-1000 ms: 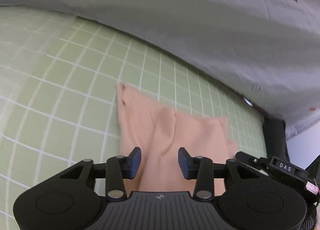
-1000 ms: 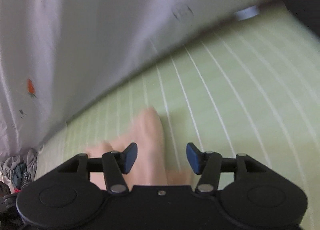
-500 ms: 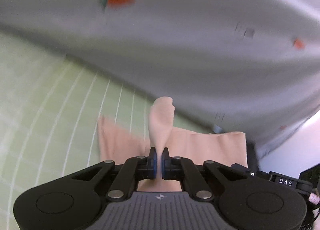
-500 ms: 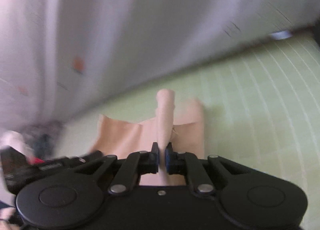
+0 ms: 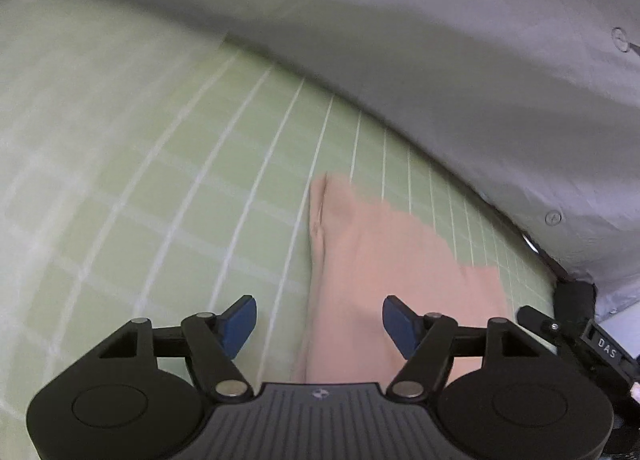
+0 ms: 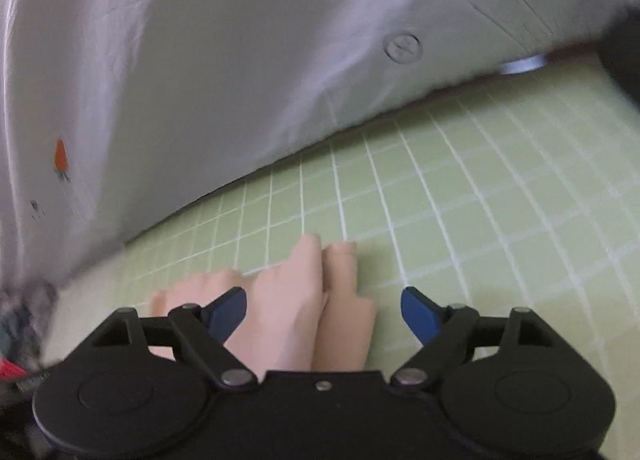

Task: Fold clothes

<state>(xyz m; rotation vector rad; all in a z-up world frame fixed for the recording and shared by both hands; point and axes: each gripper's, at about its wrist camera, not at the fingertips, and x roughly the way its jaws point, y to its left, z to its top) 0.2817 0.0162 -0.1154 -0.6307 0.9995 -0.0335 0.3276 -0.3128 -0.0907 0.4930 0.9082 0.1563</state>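
A peach-coloured garment point(image 5: 384, 272) lies folded on the green grid mat point(image 5: 160, 188). My left gripper point(image 5: 320, 326) is open and empty, just above the garment's near left edge. In the right wrist view the same garment point(image 6: 288, 300) lies bunched in ridges on the mat point(image 6: 480, 220). My right gripper point(image 6: 324, 314) is open and empty, low over the cloth. The garment's near part is hidden under both gripper bodies.
A white sheet with small prints point(image 5: 440, 40) hangs behind the mat's far edge, also in the right wrist view point(image 6: 200, 60). A heap of other clothes point(image 6: 24, 320) lies at the left. The right gripper's black body point(image 5: 580, 336) shows at the right.
Half a second ago both grippers were shut on pinched-up cloth and lifted. Now both are open, the garment has been let go and lies on the mat, and both grippers are lower.
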